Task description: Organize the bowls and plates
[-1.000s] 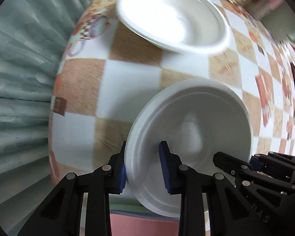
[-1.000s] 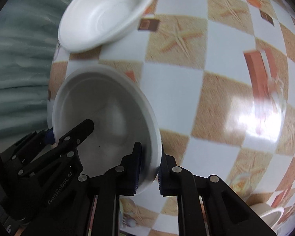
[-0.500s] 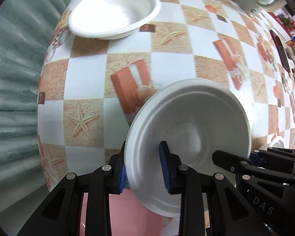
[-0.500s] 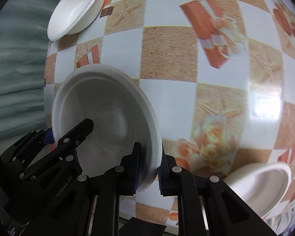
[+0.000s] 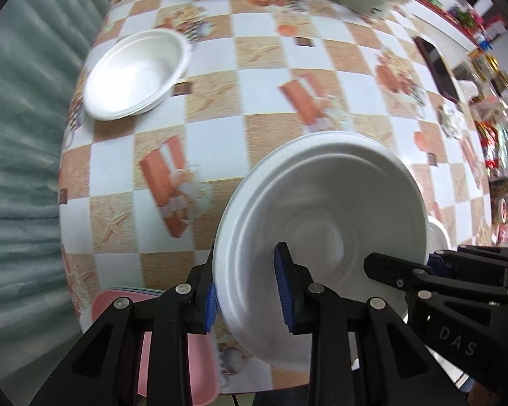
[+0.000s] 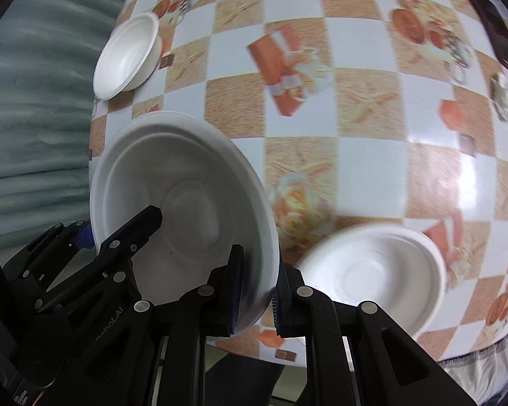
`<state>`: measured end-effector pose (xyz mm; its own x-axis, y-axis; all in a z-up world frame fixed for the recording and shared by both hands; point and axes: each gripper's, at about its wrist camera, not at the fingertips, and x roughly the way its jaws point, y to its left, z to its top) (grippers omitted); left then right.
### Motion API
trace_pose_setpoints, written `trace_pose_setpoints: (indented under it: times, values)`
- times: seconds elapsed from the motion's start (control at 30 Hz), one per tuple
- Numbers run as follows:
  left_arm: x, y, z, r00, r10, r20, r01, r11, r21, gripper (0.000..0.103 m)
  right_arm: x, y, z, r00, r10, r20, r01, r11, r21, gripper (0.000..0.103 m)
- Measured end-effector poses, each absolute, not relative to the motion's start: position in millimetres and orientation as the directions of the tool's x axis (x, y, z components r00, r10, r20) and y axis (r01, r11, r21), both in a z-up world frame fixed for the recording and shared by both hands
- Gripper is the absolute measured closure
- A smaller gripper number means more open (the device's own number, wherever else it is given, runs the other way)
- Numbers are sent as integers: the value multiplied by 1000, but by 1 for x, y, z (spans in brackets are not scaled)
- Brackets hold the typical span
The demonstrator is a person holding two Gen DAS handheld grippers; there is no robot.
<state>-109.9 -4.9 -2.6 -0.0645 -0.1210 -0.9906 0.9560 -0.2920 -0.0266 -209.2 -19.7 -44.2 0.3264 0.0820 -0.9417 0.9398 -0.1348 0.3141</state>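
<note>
Left wrist view: far bowl (image 5: pixel 135 76) sits on the checkered tablecloth (image 5: pixel 274 91) near its left edge. Pink stool (image 5: pixel 172 355) shows below the table edge. Left gripper (image 5: pixel 247 301) is clamped on the left rim of the held bowl (image 5: pixel 321 216), which is lifted clear of the table; right gripper (image 6: pixel 255 296) pinches the opposite rim, nearly fully closed. Right wrist view: third bowl (image 6: pixel 372 267) rests on the cloth just right of the held one.
</note>
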Motion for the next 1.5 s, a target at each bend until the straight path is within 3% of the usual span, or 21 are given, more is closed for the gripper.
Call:
trace_pose_setpoints:
  times: [0.4, 0.93, 1.03, 1.1, 1.13, 1.17, 1.23, 1.27, 1.3, 1.5]
  values:
    - [-186, 22, -12, -83, -74, -994, 859, -511, -34, 70, -290, 25, -30, 298, 55, -953, 922, -275, 273, 86]
    - [-225, 38, -29, -59, -20, -998, 812, -583, -36, 70, -343, 68, -34, 293, 73, -953, 900, -356, 250, 86]
    - [-225, 40, -33, -57, -4, -998, 816, -577, -44, 61, -343, 70, -37, 299, 77, -951, 900, -353, 255, 86]
    - [-224, 40, -33, -65, -1, -998, 818, -573, -52, 43, -342, 70, -38, 297, 78, -952, 905, -341, 254, 86]
    - [-222, 40, -32, -71, -6, -997, 820, -569, -55, 39, -341, 71, -38, 295, 78, -952, 907, -338, 253, 86]
    - [-220, 40, -31, -75, -12, -997, 823, -566, -56, 35, -342, 71, -37, 294, 77, -953, 907, -338, 253, 84]
    - [-215, 38, -28, -82, -20, -996, 828, -558, -57, 31, -346, 72, -35, 283, 68, -957, 907, -345, 243, 52]
    - [-212, 37, -28, -88, -20, -996, 832, -551, -63, 29, -348, 73, -33, 273, 56, -960, 905, -353, 237, 25]
    - [-209, 37, -27, -92, -21, -996, 836, -545, -66, 28, -351, 72, -31, 265, 40, -964, 904, -359, 233, 20]
    - [-186, 31, -27, -82, -26, -996, 864, -500, -58, 25, -368, 71, -30, 233, 32, -972, 893, -402, 201, 20]
